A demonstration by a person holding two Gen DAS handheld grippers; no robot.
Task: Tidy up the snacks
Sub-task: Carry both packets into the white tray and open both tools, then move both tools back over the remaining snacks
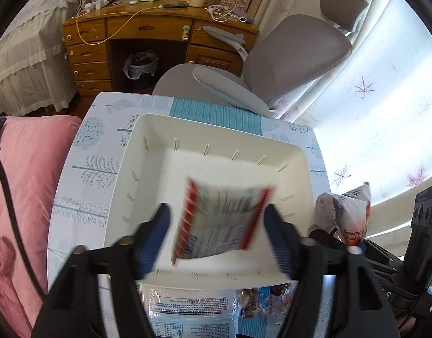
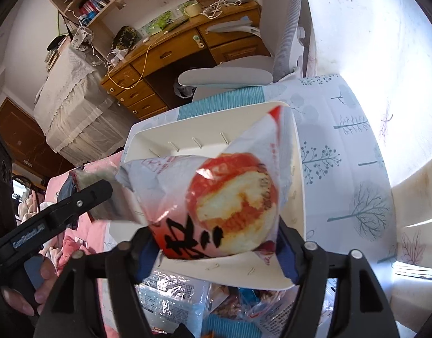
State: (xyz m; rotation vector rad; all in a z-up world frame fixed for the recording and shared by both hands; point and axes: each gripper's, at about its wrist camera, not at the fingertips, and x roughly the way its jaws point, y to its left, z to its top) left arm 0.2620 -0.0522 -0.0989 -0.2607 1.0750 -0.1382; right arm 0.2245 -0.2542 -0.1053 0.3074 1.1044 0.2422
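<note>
Bedroom table, white bin [image 1: 131,152] centred: my left gripper [image 1: 216,219] stands released, its light crinkly packet [image 1: 218,219] dropping free above the bin. My right gripper [image 2: 218,239], jaws spread, cradles a soft bun bag [image 2: 216,197]; best pinched at its sealed edge.

Snack bag between the right gripper's spread fingers, over a white bin

The right gripper [image 2: 216,249] frames a white bag [image 2: 216,197] picturing a red-and-cream cake above the white bin [image 2: 297,197] on the tree-print tablecloth [image 2: 342,169]. More packets [image 2: 171,301] lie nearer; the left gripper [image 2: 83,197] reaches in from the left.
</note>
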